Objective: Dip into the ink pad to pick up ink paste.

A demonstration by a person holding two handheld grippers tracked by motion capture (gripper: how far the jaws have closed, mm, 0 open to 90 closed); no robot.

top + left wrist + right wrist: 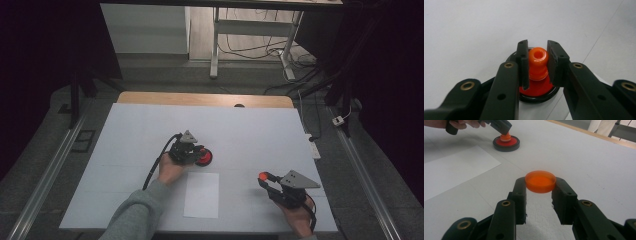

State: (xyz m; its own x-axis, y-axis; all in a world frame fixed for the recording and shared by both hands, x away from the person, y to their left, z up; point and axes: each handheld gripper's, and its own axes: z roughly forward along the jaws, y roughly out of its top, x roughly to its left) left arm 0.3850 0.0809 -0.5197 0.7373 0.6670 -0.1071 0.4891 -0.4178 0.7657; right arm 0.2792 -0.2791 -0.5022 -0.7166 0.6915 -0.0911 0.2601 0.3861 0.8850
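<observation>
**Risk Notes: Two Clamped Parts, One Base**

My left claw (537,62) is clamped on the orange knob (538,63), at the centre of the left gripper view. The knob stands upright on a red disc (536,88) seated in a black ring base (537,98), which rests on the white table (250,130). In the high view this assembly (204,157) sits just left of centre, with my left hand (170,170) behind it.

My right claw (540,187) is clamped on a shallow orange cap (540,181), held by its rim above the table, at the centre of the right gripper view. In the high view the cap (262,176) is at lower right, well apart from the base. A white sheet of paper (201,195) lies between the two hands, lower centre.

Hazards, as I judge them:

- The pads hold the knob at its narrow neck. If I pull at an angle, I may drag the whole base across the table or tip it rather than free the knob.
- The cap is gripped only at two opposite points of its rim. It can pivot or squirt out if I tilt or squeeze harder.
- A dropped cap can roll toward the table edge.
- If I bring the cap across, the two claws may collide over the base.
- The trailing cable (152,170) can snag the paper.
</observation>
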